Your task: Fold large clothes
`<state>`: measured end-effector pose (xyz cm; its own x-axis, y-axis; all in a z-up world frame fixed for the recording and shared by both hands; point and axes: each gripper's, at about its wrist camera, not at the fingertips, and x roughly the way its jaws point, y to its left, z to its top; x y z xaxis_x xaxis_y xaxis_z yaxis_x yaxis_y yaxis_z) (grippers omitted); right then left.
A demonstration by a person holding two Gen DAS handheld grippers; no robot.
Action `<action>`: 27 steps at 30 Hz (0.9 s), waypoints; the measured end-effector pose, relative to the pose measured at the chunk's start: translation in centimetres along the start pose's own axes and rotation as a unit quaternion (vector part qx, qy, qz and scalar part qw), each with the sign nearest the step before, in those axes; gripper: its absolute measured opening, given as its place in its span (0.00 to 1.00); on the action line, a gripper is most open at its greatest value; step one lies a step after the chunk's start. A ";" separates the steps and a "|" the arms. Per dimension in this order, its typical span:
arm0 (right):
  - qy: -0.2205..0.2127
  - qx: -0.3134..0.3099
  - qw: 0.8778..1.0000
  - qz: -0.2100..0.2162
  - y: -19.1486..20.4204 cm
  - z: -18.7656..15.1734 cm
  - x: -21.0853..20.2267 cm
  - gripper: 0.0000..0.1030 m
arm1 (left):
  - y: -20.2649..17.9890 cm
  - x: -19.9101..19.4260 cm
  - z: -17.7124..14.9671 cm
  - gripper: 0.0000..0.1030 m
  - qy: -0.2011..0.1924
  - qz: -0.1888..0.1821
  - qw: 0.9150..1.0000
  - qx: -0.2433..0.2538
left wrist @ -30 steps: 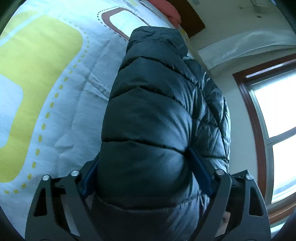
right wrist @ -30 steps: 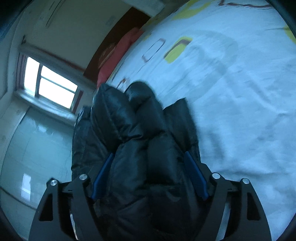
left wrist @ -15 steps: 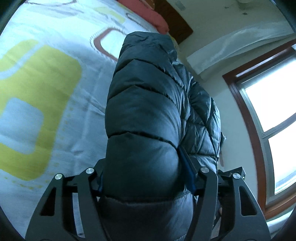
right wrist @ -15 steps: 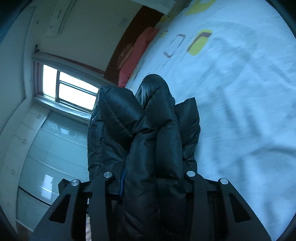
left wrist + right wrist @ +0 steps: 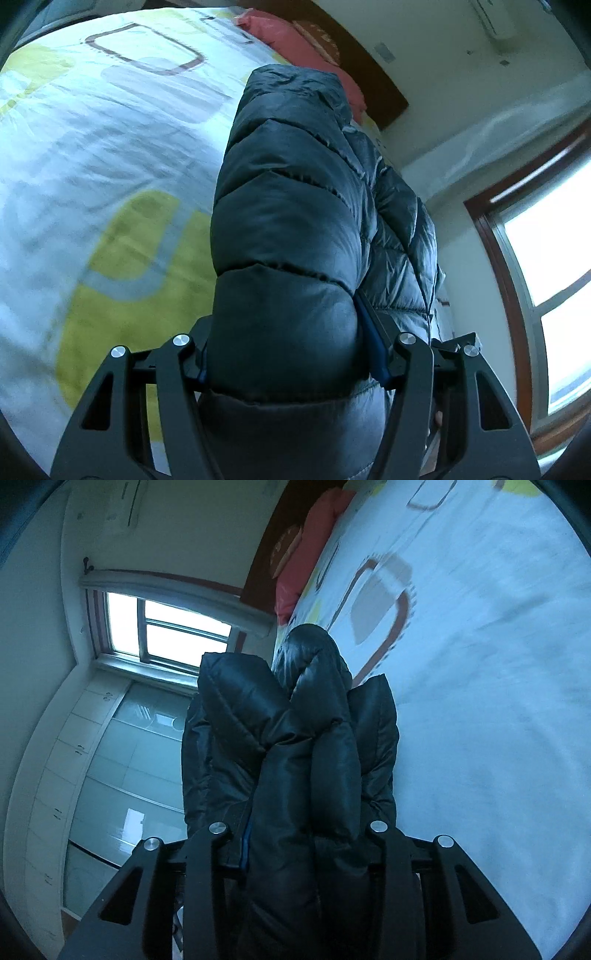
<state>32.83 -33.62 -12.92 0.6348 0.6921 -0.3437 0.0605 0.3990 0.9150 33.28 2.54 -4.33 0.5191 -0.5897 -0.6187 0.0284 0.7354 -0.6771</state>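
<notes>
Quilted dark nylon fills the middle of both views: a puffy jacket (image 5: 288,236) is caught in both hands' tools at once. In the left wrist view the left gripper (image 5: 291,354) has its fingers (image 5: 373,332) pressed into a thick roll of padding, standing fairly wide only because the bundle is bulky. The jacket's long axis runs straight away from the fingers toward the top centre of the frame, hanging clear above the bed (image 5: 92,166), which spreads across the left half of that frame.

In the right wrist view the right gripper (image 5: 306,834) is closed tighter on a bunch of several folds of the same jacket (image 5: 295,738), which again stretches away toward the upper middle; the bed (image 5: 498,701) lies to the right of that frame, and a window (image 5: 166,627) sits upper left.

Neither hand looks nearer than the other, since each grips an end of the garment. Judging by this, the coming move depends on laying the jacket's length down onto the bed, which lies on opposite sides in the two views.
</notes>
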 end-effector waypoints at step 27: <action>0.029 -0.037 0.996 -0.073 0.2 -2.9 -1.6 0.78 | 6.7 -0.8 -3.4 0.88 0.018 -0.045 0.998 -0.045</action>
<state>29.53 -32.92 -12.84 0.5774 0.6559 -0.4862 0.0917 0.5397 0.8369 30.14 6.79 -9.79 0.4874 -0.6652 -0.5657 -0.0045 0.6459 -0.7634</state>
